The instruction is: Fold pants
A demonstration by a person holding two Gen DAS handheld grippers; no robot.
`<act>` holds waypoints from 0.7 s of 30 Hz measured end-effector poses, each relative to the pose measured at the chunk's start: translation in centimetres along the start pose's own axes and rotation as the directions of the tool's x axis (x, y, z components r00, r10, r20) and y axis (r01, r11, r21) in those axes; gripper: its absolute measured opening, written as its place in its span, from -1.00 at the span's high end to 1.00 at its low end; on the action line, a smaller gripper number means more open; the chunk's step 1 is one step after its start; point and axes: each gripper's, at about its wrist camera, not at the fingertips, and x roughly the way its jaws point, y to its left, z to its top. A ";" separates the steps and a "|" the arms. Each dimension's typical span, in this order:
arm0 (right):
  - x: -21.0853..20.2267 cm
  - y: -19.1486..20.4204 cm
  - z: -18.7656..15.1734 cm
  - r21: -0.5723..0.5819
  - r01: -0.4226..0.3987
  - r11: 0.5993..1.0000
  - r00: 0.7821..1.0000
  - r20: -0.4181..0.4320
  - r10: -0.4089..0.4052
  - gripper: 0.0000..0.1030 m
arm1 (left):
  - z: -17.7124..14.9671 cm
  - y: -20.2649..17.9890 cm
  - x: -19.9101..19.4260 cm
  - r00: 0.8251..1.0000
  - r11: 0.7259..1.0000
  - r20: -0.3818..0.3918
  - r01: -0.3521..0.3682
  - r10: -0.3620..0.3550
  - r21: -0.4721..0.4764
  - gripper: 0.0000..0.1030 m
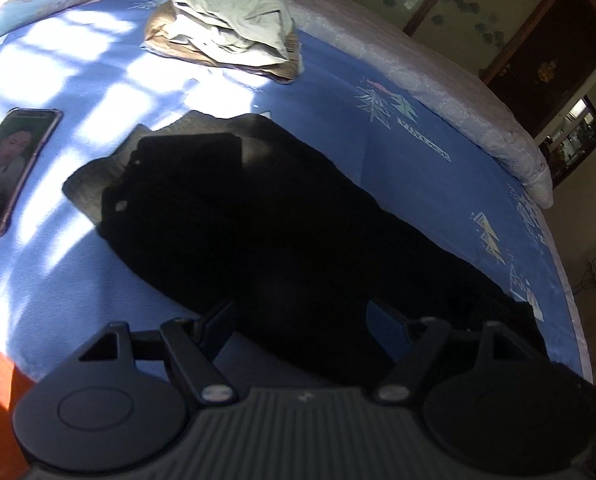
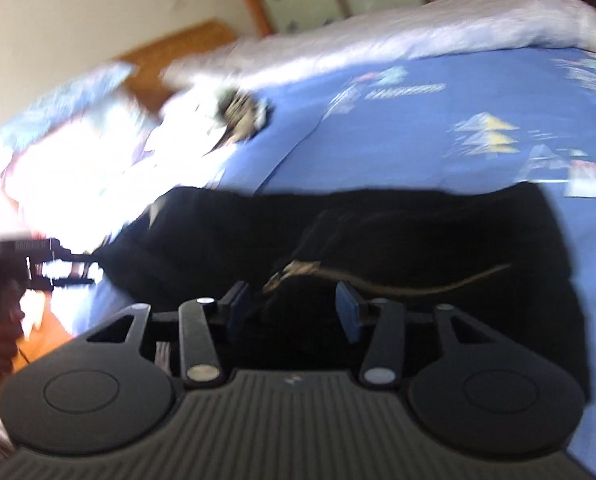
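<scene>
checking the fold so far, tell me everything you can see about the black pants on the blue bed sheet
The black pants are dark, soft cloth lying flat and lengthwise on the blue patterned bed sheet, apparently folded leg over leg. The waist end, with pale inner lining showing, points toward the phone in a clear case. In the right wrist view a thin tan seam runs along them. Both the left gripper and right gripper hover open over them, not gripping.

pants (image 1: 265, 216) on bed (image 1: 398, 184), phone (image 1: 11, 168) left, clothes pile (image 1: 229, 28) behind
</scene>
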 end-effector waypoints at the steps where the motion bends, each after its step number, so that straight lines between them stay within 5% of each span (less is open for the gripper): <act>1: -1.1 -1.4 0.3 0.051 0.017 0.999 0.999 0.033 -0.018 0.02 | 0.1 -1.4 0.5 1.000 0.999 -0.011 0.027 -0.026 0.034 -0.43; 5: -4.1 -6.4 -0.7 0.233 0.153 0.961 0.976 0.116 -0.183 -0.01 | 0.7 -8.0 3.5 0.985 0.973 -0.085 0.160 -0.147 0.164 -0.52; 8: -4.4 -9.7 -2.2 0.357 0.210 0.910 0.957 0.117 -0.267 -0.07 | 0.5 -12.4 7.6 0.972 0.950 -0.175 0.197 -0.158 0.240 -0.57; 13: -1.9 -11.1 -4.3 0.387 0.211 0.898 0.968 0.047 -0.248 -0.21 | -1.1 -16.1 14.2 0.933 0.942 -0.322 0.245 -0.164 0.230 -0.54; 15: -0.6 -10.6 -5.1 0.374 0.218 0.901 0.972 0.002 -0.236 -0.19 | -1.8 -16.8 14.9 0.952 0.945 -0.279 0.203 -0.129 0.256 -0.45; 16: -0.6 -10.0 -5.2 0.351 0.237 0.906 0.967 0.006 -0.255 0.04 | -2.2 -17.4 14.5 0.965 0.937 -0.242 0.171 -0.097 0.305 -0.01; 17: -0.6 -9.3 -5.2 0.329 0.233 0.915 0.969 -0.004 -0.245 0.58 | -2.2 -17.9 14.2 0.970 0.926 -0.228 0.158 -0.080 0.344 0.39; 19: -1.2 -8.1 -4.5 0.306 0.221 0.926 0.971 0.024 -0.240 0.64 | -1.6 -17.5 13.0 0.970 0.930 -0.214 0.183 -0.118 0.319 0.41; 21: -2.5 -6.5 -3.6 0.276 0.170 0.946 0.975 0.089 -0.202 0.65 | -1.1 -17.2 10.6 0.981 0.918 -0.119 0.187 -0.154 0.349 0.42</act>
